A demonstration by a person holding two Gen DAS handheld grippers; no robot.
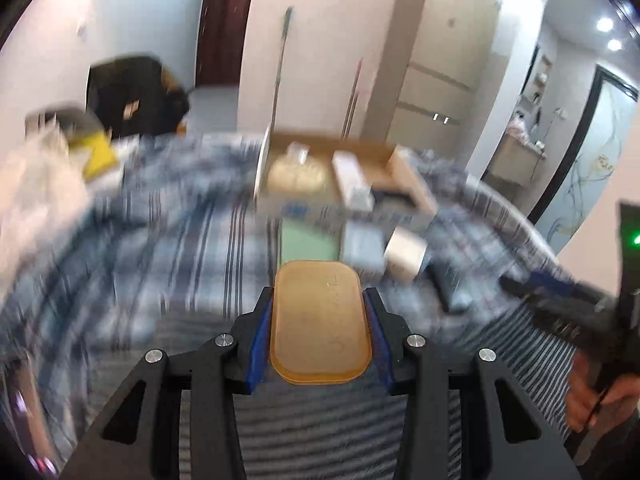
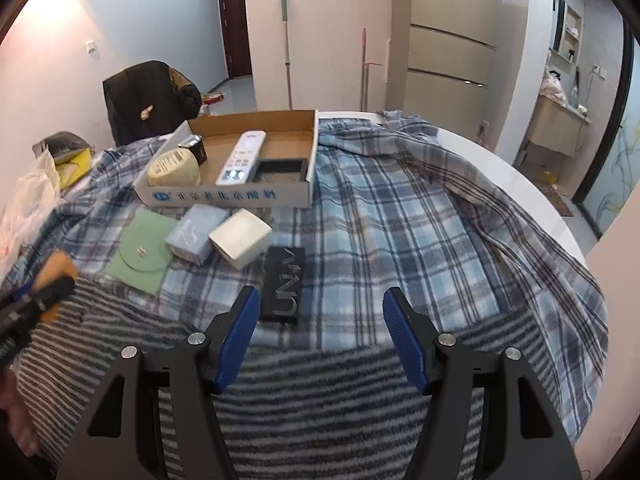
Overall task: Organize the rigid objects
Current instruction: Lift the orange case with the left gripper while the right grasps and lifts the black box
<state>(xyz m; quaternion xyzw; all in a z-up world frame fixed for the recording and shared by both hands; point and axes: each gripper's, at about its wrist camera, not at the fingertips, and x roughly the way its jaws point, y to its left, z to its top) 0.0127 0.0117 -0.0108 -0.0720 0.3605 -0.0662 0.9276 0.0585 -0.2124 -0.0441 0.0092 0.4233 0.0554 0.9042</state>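
Now clamped in left claw [image 1: 320, 334]: amber case [image 1: 320, 322], long axis pointing ahead toward cardboard box [image 1: 336, 176], straight beyond the tips. Right claw [image 2: 316, 340] apart, empty, black case [image 2: 285, 286] just ahead-left on bed [image 2: 400, 220].

Bare plaid blanket [image 2: 400, 216] right of the cardboard box [image 2: 224, 196]; small boxes [image 2: 240, 238] crowd its front.

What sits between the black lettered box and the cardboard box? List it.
Right wrist view: between the black lettered box and cardboard box lie a white box and a pale blue box.
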